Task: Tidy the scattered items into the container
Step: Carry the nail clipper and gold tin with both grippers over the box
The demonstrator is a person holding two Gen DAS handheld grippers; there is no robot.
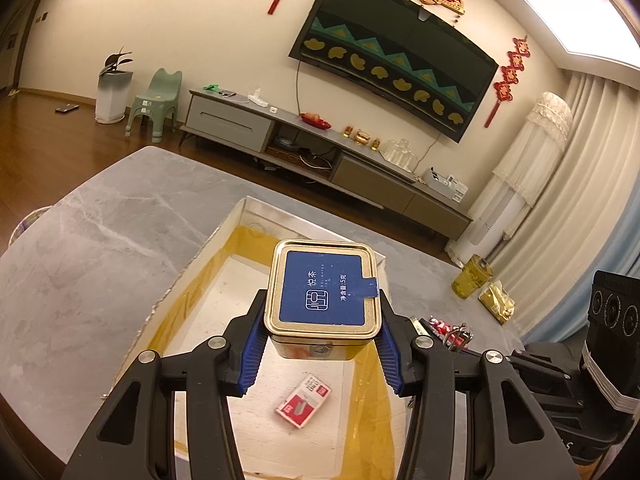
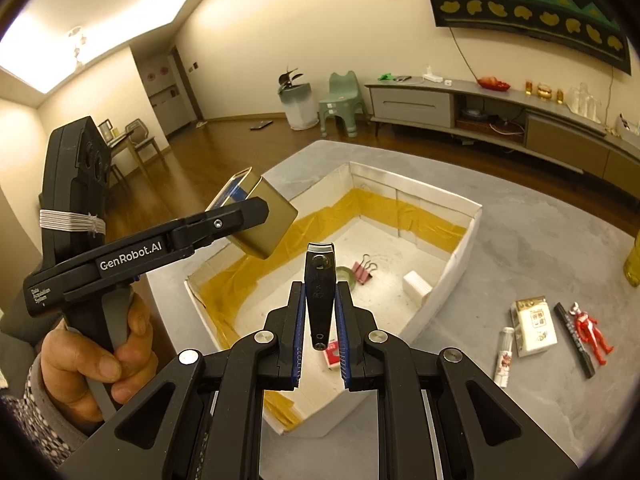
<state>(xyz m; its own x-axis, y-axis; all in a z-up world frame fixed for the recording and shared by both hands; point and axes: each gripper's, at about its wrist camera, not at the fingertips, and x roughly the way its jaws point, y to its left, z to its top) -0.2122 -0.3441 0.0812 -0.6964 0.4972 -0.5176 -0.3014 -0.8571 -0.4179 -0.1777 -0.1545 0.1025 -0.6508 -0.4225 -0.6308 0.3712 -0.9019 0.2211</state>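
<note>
My left gripper (image 1: 322,312) is shut on a gold tea tin (image 1: 323,296) with a blue label, held above the white box (image 1: 224,232) lined with yellow tape. The right wrist view shows that same tin (image 2: 266,220) tilted over the box's left wall (image 2: 192,284). My right gripper (image 2: 320,304) is shut on a black nail clipper (image 2: 319,288), upright over the box's near end. Inside the box lie a small red-and-white pack (image 1: 303,400), a pink binder clip (image 2: 363,270), a green round thing (image 2: 345,275) and a white block (image 2: 417,286).
On the grey marble table (image 2: 520,240) right of the box lie a white carton (image 2: 534,326), a small tube (image 2: 503,356), a black strip (image 2: 574,340) and a red figure (image 2: 592,332). A yellow jar (image 1: 472,276) and a gold packet (image 1: 496,300) sit farther off. A hand (image 2: 100,352) holds the left gripper.
</note>
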